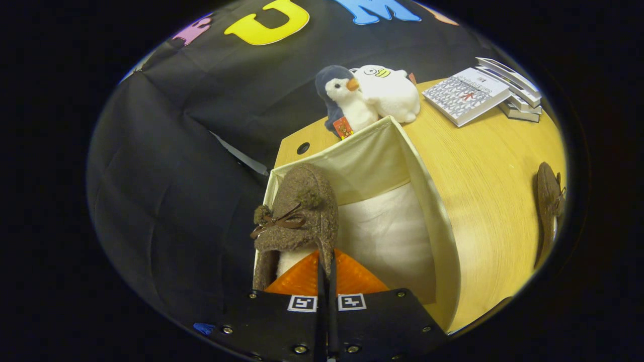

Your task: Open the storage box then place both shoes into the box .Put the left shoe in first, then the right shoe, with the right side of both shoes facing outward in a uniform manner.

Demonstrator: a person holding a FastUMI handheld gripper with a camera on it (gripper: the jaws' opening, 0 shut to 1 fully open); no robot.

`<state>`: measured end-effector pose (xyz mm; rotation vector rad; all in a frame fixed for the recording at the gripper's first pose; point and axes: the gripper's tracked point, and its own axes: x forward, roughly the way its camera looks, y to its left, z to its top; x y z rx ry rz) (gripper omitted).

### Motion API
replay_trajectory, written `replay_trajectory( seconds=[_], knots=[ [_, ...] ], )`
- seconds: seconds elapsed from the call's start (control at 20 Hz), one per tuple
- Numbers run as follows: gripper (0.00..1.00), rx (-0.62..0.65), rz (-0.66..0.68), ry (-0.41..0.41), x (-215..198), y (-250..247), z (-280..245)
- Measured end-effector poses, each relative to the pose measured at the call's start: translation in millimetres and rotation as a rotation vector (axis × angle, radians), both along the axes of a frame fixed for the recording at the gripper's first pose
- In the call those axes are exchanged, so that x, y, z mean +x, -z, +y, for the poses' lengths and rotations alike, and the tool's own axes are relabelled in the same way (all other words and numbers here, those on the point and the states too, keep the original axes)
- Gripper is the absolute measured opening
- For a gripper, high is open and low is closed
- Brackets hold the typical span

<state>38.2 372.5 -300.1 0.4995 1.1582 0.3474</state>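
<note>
The hand-held gripper (326,271) sits nearest, its two fingers drawn almost together and pinching the rim of a brown felt shoe (298,216) at its heel edge, so the shoe hangs toe-forward just ahead of the fingers. That shoe has a fuzzy brown upper, a pale lining showing at the opening and a small dark bow with pompoms on its top, and it is held over the near left corner of the storage box (427,201), partly inside the opening and close against the left wall. From there, by size: the light wood surface (493,201) carries everything and stretches away to the right and behind the box. The storage box is a cream fabric bin, open at the top, with pale cloth lining visible down inside and its right wall standing upright beside bare wood. Beyond the box, near the far edge of the surface, a stack of books (483,93) lies flat, the top one bearing a grey patterned cover. Two plush toys stand just behind the box's far corner, touching each other: a white one (390,93) and a grey-and-white penguin (344,103) with an orange beak. The second brown shoe (548,211) lies on the surface well to the right of the box.
</note>
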Motion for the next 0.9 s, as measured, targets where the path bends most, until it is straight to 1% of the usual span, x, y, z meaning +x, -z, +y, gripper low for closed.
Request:
replay_trajectory(
  seconds=[0.05,0.1,0.15,0.2,0.3,0.4,0.5,0.7,0.9],
  knots=[
    [0.01,0.019,-0.002,-0.016,0,-2,4],
    [0.06,0.042,-0.014,-0.025,-1,-8,6],
    [0.13,0.084,-0.034,-0.031,1,-15,14],
    [0.42,0.095,-0.054,-0.033,6,-24,14],
    [0.99,0.058,-0.117,-0.069,10,-37,0],
    [0.98,0.025,-0.180,-0.090,13,-50,-14],
    [0.98,0.019,-0.230,-0.093,14,-68,-34],
    [0.98,-0.016,-0.304,-0.064,21,-92,-101],
    [0.97,-0.104,-0.368,-0.047,20,-102,-166]
  ],
)
